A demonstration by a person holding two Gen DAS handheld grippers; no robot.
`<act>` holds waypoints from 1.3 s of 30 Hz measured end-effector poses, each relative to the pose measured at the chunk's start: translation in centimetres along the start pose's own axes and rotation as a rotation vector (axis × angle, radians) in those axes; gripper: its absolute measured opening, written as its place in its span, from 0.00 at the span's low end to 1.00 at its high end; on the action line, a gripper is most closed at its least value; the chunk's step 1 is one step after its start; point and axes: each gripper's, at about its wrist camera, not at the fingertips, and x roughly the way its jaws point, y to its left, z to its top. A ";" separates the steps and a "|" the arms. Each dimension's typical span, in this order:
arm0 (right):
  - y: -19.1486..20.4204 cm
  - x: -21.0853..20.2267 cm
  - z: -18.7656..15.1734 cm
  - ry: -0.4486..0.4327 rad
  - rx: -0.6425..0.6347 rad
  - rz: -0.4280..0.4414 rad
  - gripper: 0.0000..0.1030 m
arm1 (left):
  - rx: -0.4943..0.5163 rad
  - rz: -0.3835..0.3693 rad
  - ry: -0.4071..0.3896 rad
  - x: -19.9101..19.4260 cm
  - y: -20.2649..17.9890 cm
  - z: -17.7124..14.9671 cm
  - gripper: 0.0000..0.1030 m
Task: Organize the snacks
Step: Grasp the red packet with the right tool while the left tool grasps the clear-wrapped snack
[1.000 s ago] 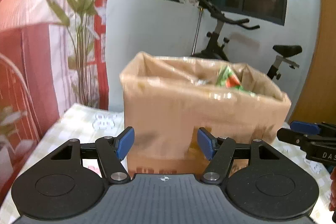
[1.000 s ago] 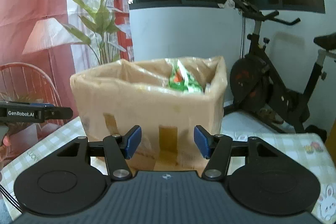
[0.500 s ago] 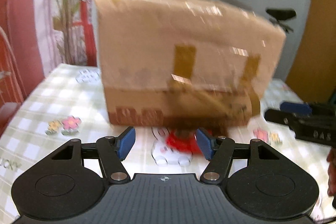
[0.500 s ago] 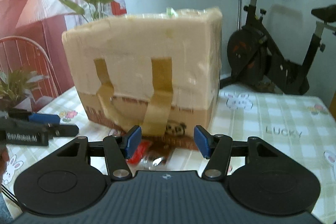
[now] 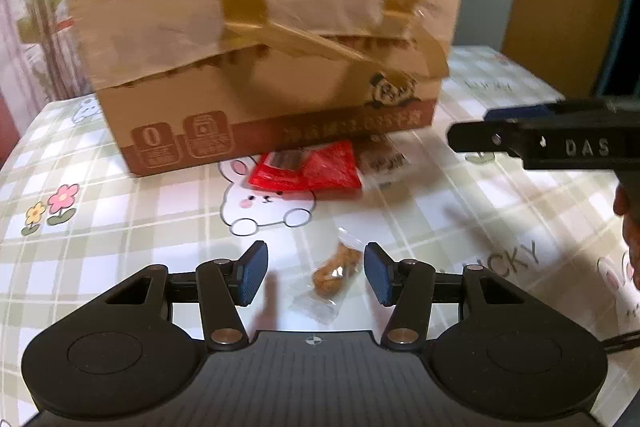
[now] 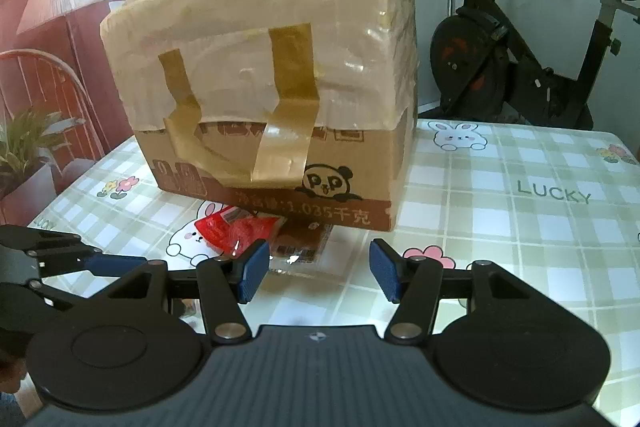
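1. Box [image 5: 264,39] fills both my feeds: one cardboard carton, plastic-wrapped on top, with two brown tape strips down its front, standing on the checked tablecloth [image 5: 120,211].
2. Only my left wrist view shows the small clear-wrapped brown snack [image 5: 334,273] lying on the cloth. The right wrist view misses it and gives me an exercise bike [image 6: 520,67] and a potted plant [image 6: 24,143] beyond the table instead.
3. Left gripper [image 5: 316,277] is spread wide, grasping nothing. The small snack lies between its blue fingers [image 5: 252,277], nearer the right one; I cannot tell whether it touches.
4. Right gripper [image 6: 316,275] is also released and empty. The red packet [image 6: 236,231] and the brown-labelled clear packet [image 6: 298,247] lie just ahead of its tips, tight against the foot of the box.
5. I count three snacks on the cloth: one red packet [image 5: 308,171], one pale packet [image 5: 382,161] touching its right side, one small brown snack nearest me.
6. Each feed catches the other gripper at its edge.
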 end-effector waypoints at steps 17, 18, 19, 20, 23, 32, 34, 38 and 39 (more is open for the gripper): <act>2.6 3.9 0.8 0.068 -0.131 0.087 0.57 | -0.171 0.050 -0.003 1.0 3.4 -0.6 0.18; 3.2 4.5 1.0 0.073 -0.163 0.099 0.57 | -0.196 0.054 -0.007 0.9 4.0 -0.6 0.18; 3.7 5.0 1.2 0.075 -0.195 0.107 0.57 | -0.215 0.058 -0.011 0.8 4.4 -0.6 0.18; 4.2 5.7 1.4 0.079 -0.230 0.115 0.57 | -0.238 0.064 -0.016 0.6 4.8 -0.6 0.18; 5.6 7.1 2.0 0.091 -0.318 0.143 0.57 | -0.297 0.073 -0.028 0.1 6.0 -0.7 0.18; 7.2 10.6 2.6 0.147 -0.454 0.164 0.57 | -0.402 0.078 -0.059 -1.0 8.2 -1.2 0.18; 7.4 11.2 2.8 0.165 -0.461 0.179 0.57 | -0.410 0.077 -0.063 -1.0 8.3 -1.2 0.18; 7.3 12.1 3.0 0.202 -0.425 0.193 0.60 | -0.416 0.075 -0.062 -1.0 8.4 -1.4 0.18; 6.9 12.2 3.0 0.213 -0.390 0.195 0.60 | -0.417 0.075 -0.062 -1.1 8.4 -1.4 0.18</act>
